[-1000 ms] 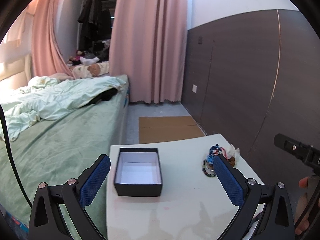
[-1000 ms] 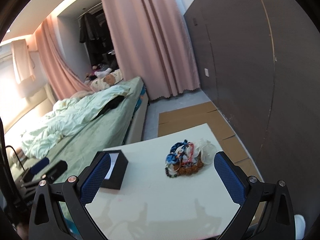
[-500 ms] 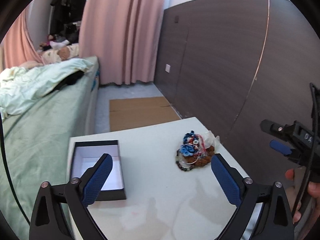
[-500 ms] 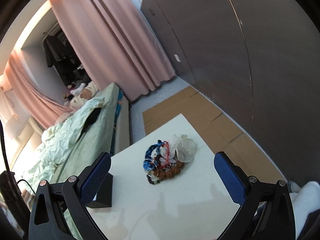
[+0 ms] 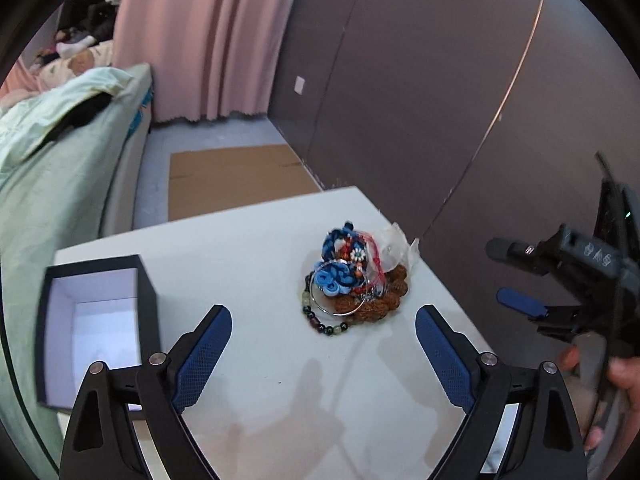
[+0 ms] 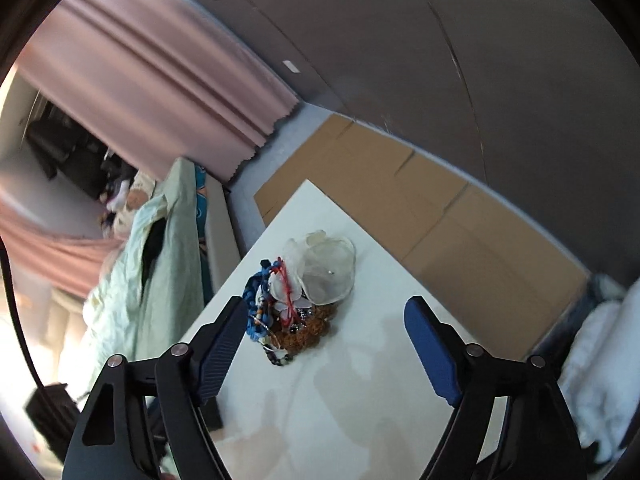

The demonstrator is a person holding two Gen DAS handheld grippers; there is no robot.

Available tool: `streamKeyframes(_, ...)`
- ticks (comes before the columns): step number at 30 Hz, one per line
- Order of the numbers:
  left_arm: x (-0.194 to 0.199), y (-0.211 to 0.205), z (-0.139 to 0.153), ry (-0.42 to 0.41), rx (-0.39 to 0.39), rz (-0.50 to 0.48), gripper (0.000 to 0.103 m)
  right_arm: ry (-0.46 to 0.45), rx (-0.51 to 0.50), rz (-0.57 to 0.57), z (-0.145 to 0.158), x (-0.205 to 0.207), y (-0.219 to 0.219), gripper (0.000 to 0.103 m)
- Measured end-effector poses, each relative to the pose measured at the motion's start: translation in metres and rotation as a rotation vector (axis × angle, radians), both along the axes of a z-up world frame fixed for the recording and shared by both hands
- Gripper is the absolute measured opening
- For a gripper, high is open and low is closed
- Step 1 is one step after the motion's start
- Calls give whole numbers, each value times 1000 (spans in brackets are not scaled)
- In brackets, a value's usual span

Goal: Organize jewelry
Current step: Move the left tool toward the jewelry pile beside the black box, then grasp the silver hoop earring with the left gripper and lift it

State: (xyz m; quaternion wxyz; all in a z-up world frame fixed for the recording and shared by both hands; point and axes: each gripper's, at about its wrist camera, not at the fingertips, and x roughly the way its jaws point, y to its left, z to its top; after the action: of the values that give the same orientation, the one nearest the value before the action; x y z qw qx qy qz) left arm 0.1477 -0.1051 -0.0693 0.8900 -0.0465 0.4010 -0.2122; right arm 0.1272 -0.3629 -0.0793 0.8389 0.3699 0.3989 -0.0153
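A tangled pile of jewelry (image 5: 352, 280) lies on the white table (image 5: 256, 256): blue braided cord, red string, a silver bangle, brown and dark bead bracelets, and a clear pouch. An open black box (image 5: 92, 320) with a white inside stands at the table's left. My left gripper (image 5: 323, 338) is open and empty, above the table just short of the pile. My right gripper (image 6: 326, 334) is open and empty, close over the pile (image 6: 298, 304), tilted. It also shows at the right edge of the left wrist view (image 5: 568, 280).
A bed with a pale green cover (image 5: 52, 168) runs along the table's left side. Flat cardboard (image 5: 228, 176) lies on the floor beyond the table. A dark panelled wall (image 5: 440, 100) stands close on the right. Pink curtains (image 5: 208, 36) hang at the back.
Both grippers have swung right and moved in toward the jewelry pile. The pile looks larger and more centred in both views. The right gripper has tilted.
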Motion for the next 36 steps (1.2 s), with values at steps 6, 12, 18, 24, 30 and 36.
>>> streamKeyframes(6, 21, -15, -20, 38, -2, -42, 94, -5, 37, 5, -2, 8, -2, 81)
streamKeyframes(12, 39, -28, -31, 35, 4, -69, 94, 29, 156, 18, -20, 21, -10, 68)
streamKeyframes(18, 49, -39, -43, 32, 15, -98, 94, 51, 220, 21, -33, 27, -11, 68)
streamKeyframes(24, 56, -39, -52, 40, 5, -103, 89, 60, 235, 37, -35, 38, -6, 68)
streamKeyframes(30, 60, -39, -61, 66, 4, -119, 57, 72, 254, 44, -37, 37, -6, 68)
streamKeyframes(36, 56, -33, -54, 43, -14, -113, 52, 79, 237, 50, -37, 41, -4, 68)
